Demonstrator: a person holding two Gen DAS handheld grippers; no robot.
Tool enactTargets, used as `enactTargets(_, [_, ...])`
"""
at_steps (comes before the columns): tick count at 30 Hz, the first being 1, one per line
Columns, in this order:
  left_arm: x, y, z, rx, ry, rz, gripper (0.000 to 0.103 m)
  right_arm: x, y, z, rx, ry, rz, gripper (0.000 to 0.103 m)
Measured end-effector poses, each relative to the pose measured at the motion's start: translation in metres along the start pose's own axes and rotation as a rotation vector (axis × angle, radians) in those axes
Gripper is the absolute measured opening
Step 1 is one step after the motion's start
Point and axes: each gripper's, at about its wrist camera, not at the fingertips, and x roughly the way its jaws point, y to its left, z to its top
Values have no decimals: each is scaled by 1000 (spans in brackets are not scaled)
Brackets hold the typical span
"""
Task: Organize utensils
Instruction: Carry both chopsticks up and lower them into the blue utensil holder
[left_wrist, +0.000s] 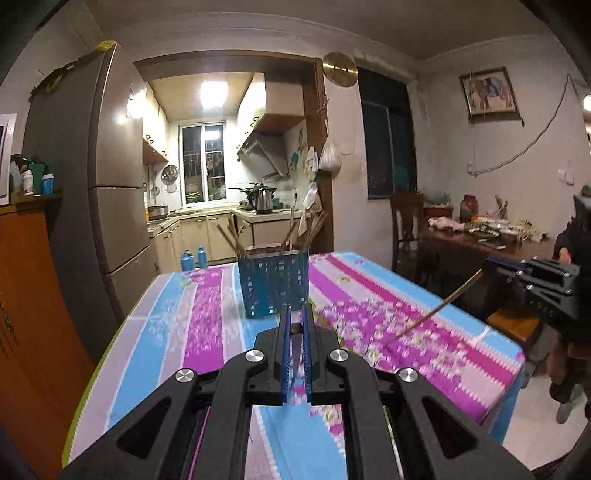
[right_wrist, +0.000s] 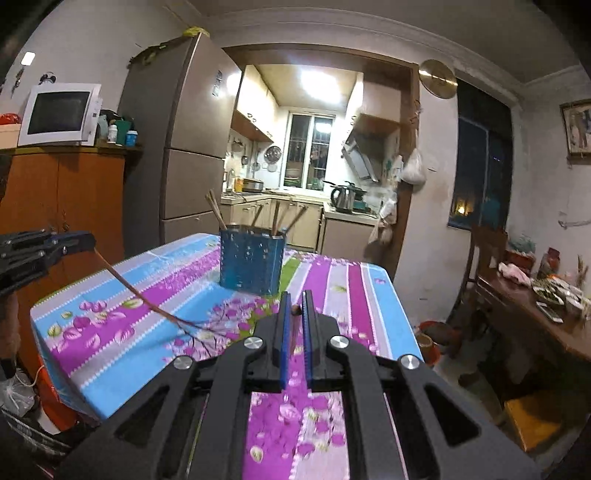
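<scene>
A blue perforated utensil holder (left_wrist: 273, 284) (right_wrist: 251, 266) stands upright on the striped floral tablecloth (left_wrist: 207, 317) with several brown chopsticks leaning in it. My left gripper (left_wrist: 295, 314) hangs above the cloth just short of the holder, shut on a chopstick whose brown end (left_wrist: 295, 328) shows between the blue pads. In the right wrist view that left gripper (right_wrist: 91, 242) is at the left edge, its chopstick (right_wrist: 147, 299) slanting down toward the cloth. My right gripper (right_wrist: 294, 301) is likewise shut on a chopstick end (right_wrist: 295, 309). The left wrist view shows the right gripper (left_wrist: 484, 266) with its chopstick (left_wrist: 436, 312) angled downward.
A tall fridge (left_wrist: 110, 184) and an orange wooden cabinet (left_wrist: 33, 295) stand left of the table. A cluttered dark dining table (right_wrist: 546, 314) and chair (left_wrist: 406, 229) are at the right. A person's hand (left_wrist: 565, 254) holds the right gripper. The kitchen doorway lies behind.
</scene>
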Motion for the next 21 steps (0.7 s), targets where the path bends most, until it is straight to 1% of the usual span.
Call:
enactTargets(2, [1, 6, 13, -17, -2, -21, 7, 3, -2, 10, -8, 8, 18, 4])
enactTargets(6, [12, 23, 36, -59, 29, -69, 7, 12, -10, 25, 14, 45, 74, 4])
enactTargets(10, [23, 35, 50, -88, 64, -120, 7, 23, -15, 39, 36, 87, 112, 5])
enactTargets(14, [32, 41, 60, -84, 80, -146, 7, 36, -19, 53, 52, 126, 151, 5])
enactTargets(21, [44, 47, 66, -82, 84, -167, 7, 46, -16, 66, 55, 144, 182, 5])
